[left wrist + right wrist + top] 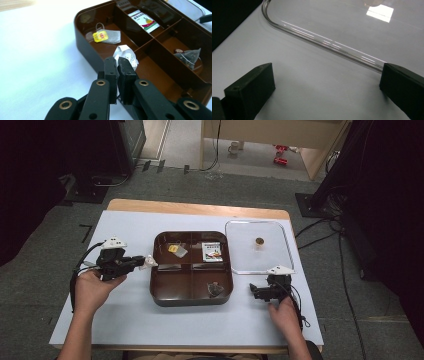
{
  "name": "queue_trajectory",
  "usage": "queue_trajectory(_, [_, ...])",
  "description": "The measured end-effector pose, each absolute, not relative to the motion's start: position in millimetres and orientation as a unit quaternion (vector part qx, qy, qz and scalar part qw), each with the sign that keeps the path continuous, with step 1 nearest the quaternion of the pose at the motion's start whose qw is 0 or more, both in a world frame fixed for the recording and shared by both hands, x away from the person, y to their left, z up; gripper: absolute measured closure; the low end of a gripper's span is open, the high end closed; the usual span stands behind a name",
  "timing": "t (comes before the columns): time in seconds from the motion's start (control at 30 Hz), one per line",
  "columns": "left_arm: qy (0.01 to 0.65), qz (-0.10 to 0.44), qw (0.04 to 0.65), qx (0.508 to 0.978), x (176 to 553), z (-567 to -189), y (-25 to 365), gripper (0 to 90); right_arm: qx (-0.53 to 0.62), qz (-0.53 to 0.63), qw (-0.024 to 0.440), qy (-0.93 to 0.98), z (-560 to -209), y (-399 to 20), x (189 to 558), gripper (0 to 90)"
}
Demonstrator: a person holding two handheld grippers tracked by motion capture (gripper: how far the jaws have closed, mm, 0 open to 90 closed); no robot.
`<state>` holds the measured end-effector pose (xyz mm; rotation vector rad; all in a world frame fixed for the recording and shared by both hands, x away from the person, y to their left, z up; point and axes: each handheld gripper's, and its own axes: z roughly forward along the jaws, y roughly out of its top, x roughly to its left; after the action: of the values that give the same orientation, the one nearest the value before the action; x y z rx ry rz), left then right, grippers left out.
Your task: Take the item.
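A brown tray with four compartments sits mid-table. Its far left compartment holds a tea bag with a yellow tag, the far right one a white and green sachet, and the near right one a pyramid tea bag. My left gripper is shut on a crumpled white paper packet, held just above the tray's left wall. In the high view the left gripper and the packet hang by the tray's left edge. My right gripper rests open by the clear lid's near corner, jaws wide, nothing between them.
A clear lid with a small knob lies flat right of the tray; its curved rim runs just ahead of the right jaws. A white mat covers the wooden table. Floor cables lie beyond the table's right side.
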<state>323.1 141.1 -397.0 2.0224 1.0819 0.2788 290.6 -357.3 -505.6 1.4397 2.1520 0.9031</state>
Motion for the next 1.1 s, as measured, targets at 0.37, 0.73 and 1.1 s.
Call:
queue_trajectory(0.37, [0.461, 0.109, 0.383, 0.793, 333, -414, 158, 87.4, 0.515, 0.323, 0.198, 0.769, -506, -357, 291, 0.0])
queue_trajectory(0.73, [0.476, 0.108, 0.349, 0.8, 347, -437, 161, 87.0, 0.514, 0.323, 0.199, 0.769, -506, -357, 290, 0.0])
queue_trajectory(1.1, [0.475, 0.094, 0.322, 0.813, 358, -455, 153, 86.7, 0.514, 0.323, 0.199, 0.769, -506, -357, 290, 0.0])
